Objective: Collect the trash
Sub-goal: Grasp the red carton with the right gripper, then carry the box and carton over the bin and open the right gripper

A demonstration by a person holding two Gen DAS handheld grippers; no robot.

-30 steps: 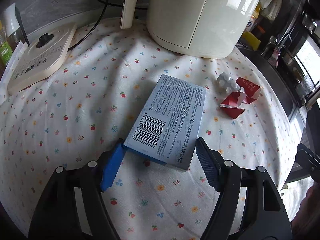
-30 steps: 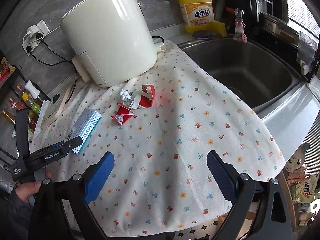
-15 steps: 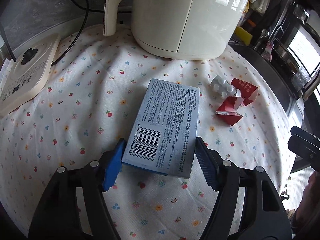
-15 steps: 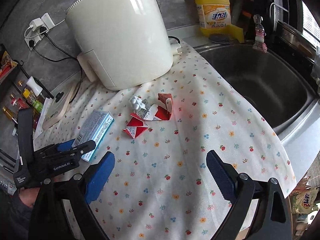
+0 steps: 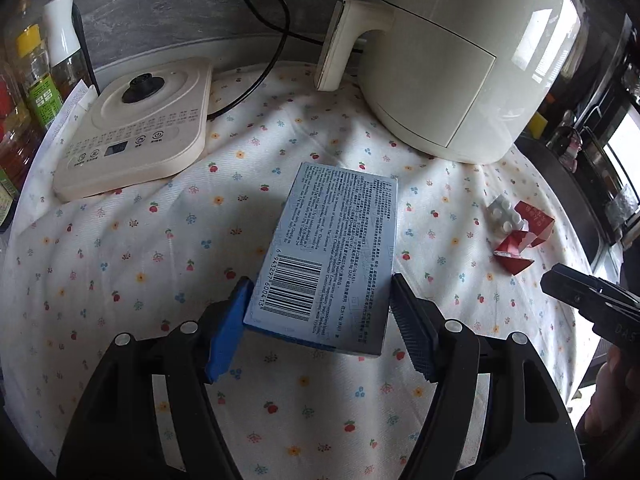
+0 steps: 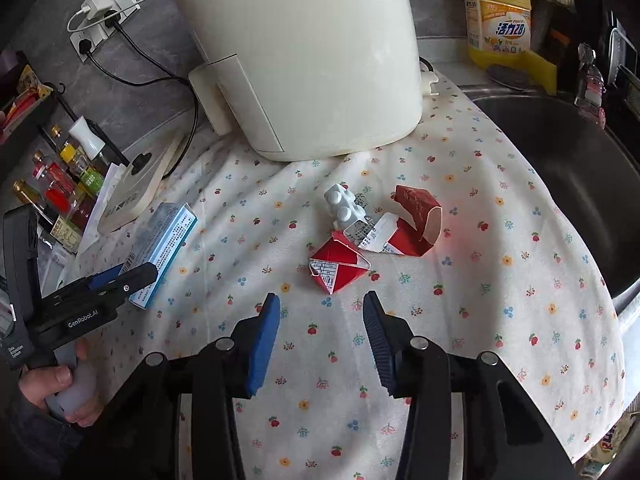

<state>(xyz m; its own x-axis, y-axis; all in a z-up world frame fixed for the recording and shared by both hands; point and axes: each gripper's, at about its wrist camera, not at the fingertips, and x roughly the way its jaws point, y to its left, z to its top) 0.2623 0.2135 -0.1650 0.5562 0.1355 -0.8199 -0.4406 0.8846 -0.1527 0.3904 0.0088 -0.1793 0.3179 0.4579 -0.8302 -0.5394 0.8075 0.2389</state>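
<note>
Left wrist: barcode on box [image 5: 332, 256]; right wrist: sink [image 6: 560, 168].

We are in a home kitchen: steel sink [image 6: 560, 168], dish soap bottle [image 6: 498, 20], air fryer [image 6: 304, 56], oil bottles [image 5: 36, 76] crowd the bench.

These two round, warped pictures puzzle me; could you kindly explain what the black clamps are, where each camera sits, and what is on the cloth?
There is no robot here: a person holds a hand-held clamp in each hand, and a fisheye camera on each looks forward along its jaws.

The left view shows the left gripper, its jaws on either side of a pale blue box with a barcode, apparently gripping it.

The right view shows the right gripper, open and empty, just short of a torn red carton and a white blister pack.

All lies on a flowered cloth, beside a cream appliance and a sink.
</note>
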